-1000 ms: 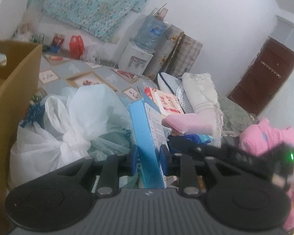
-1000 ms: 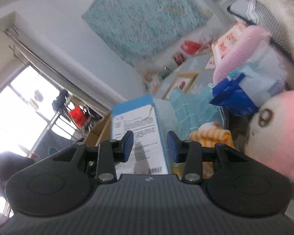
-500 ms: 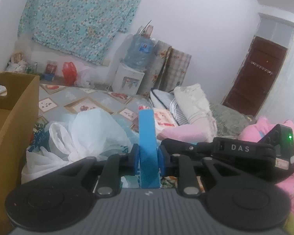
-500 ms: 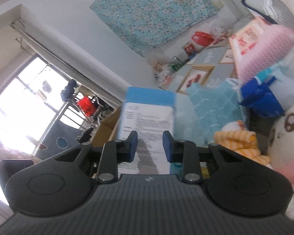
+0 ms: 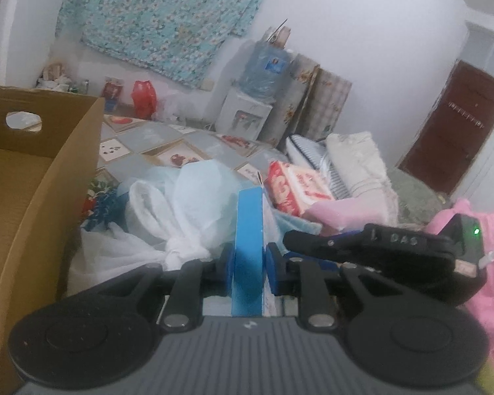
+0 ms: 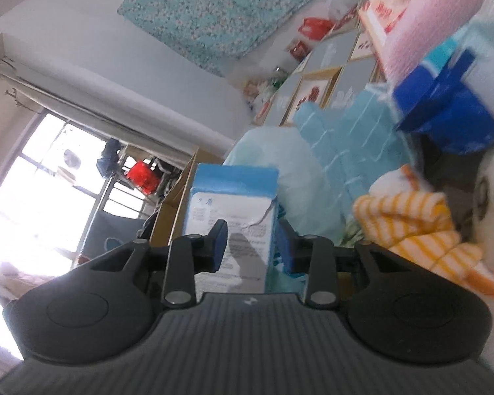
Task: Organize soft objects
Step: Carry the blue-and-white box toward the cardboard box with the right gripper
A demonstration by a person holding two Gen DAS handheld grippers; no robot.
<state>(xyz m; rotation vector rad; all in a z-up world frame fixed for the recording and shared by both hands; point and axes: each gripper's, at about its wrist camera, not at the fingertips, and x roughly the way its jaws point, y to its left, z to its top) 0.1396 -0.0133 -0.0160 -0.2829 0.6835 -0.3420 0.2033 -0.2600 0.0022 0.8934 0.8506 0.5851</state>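
Cluttered bedding lies beyond; left gripper (image 5: 248,265) pinches a flat blue-and-white cardboard box (image 5: 248,250) edge-on, brown cardboard carton (image 5: 33,204) at nine o'clock; right gripper (image 6: 252,245) is spread around it.

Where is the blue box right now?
The blue box is pinched edge-on in the left gripper, right of the cardboard box and before the white plastic bag; the right wrist view shows its label.
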